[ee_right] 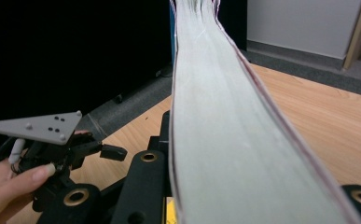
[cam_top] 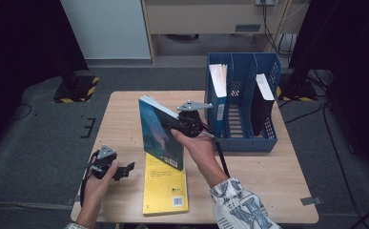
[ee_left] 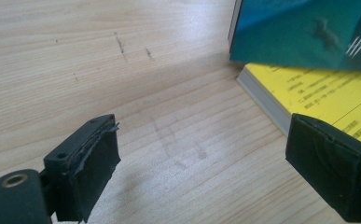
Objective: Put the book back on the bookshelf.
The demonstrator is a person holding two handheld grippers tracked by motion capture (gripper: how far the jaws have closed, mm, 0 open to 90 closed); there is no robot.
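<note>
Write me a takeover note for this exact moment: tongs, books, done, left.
Right tongs: shut on the blue book, held upright above the table.
Left tongs: open, holding nothing, low over the table's near left.
Yellow book: flat on the table, partly under the blue one.
Blue file rack: holds a white-paged folder and a black folder.
Done: blue book gripped.
Left: probably racking the blue book, then the yellow.

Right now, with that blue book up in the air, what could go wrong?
1. The right tongs pinch the blue book only at one edge, so it might tilt or slip down onto the yellow book.
2. The blue file rack already holds books, so the blue book could bump a divider going in.
</note>
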